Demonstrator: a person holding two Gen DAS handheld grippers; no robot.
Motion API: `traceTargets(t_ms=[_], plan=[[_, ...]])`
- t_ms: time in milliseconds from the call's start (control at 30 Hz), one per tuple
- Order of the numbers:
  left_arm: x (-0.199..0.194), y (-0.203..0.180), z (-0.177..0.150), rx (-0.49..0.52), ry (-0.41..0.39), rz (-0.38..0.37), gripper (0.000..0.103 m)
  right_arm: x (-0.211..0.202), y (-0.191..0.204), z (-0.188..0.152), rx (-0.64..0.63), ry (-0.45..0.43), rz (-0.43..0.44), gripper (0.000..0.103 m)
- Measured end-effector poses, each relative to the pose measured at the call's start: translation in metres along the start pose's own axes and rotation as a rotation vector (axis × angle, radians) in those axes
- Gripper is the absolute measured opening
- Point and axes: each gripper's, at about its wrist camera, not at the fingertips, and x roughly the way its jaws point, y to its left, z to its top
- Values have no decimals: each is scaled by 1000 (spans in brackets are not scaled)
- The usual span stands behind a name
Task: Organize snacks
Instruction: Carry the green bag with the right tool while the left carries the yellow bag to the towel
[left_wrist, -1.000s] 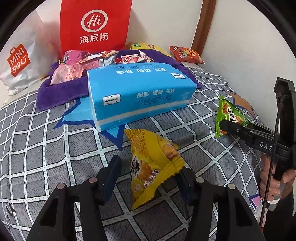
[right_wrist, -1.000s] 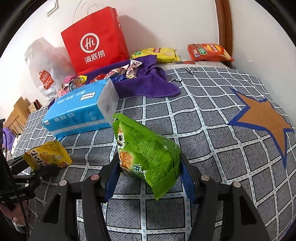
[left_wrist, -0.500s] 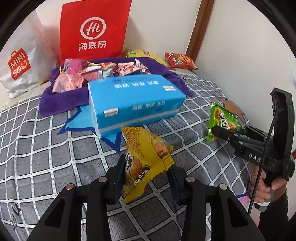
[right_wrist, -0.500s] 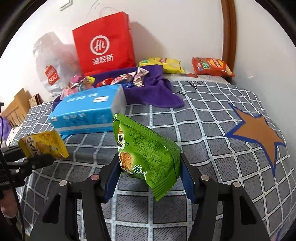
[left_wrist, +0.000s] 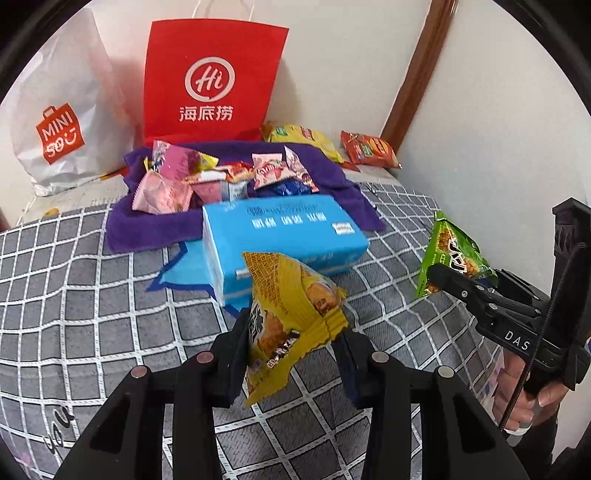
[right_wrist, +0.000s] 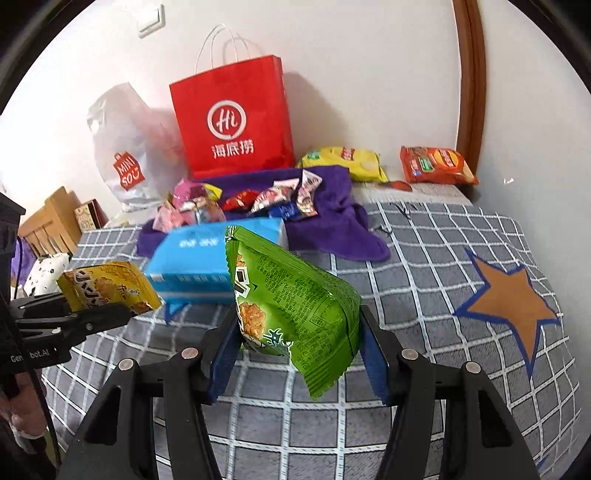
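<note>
bed (right_wrist: 424, 258) w/ grey grid cover carries everything. landmark: blue tissue pack (left_wrist: 284, 236), lying mid-bed. behind it, against the wall, red paper bag (left_wrist: 212, 79) upright; white minisoo bag (left_wrist: 62, 125) to that bag's left. purple towel (left_wrist: 155, 221) spread btwn tissue pack & red bag, w/ a heap of small pink/red snack packets (left_wrist: 177, 181) on it. behind-right of the pack, near the wall: yellow chip bag (right_wrist: 345, 162) & orange chip bag (right_wrist: 436, 166), side by side. in front of the pack, lifted off the bed: left gripper (left_wrist: 291, 354), jaws clamped on yellow snack packet (left_wrist: 291, 317). to the pack's right, also off the bed: right gripper (right_wrist: 295, 350), jaws clamped on green snack packet (right_wrist: 295, 302).
</note>
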Motion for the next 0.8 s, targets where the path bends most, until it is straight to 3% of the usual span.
traceTargets(t_ms=[800], plan=[[-11,11,49,-21,-11,8,40,11,24,55,-48,-1,46,59]])
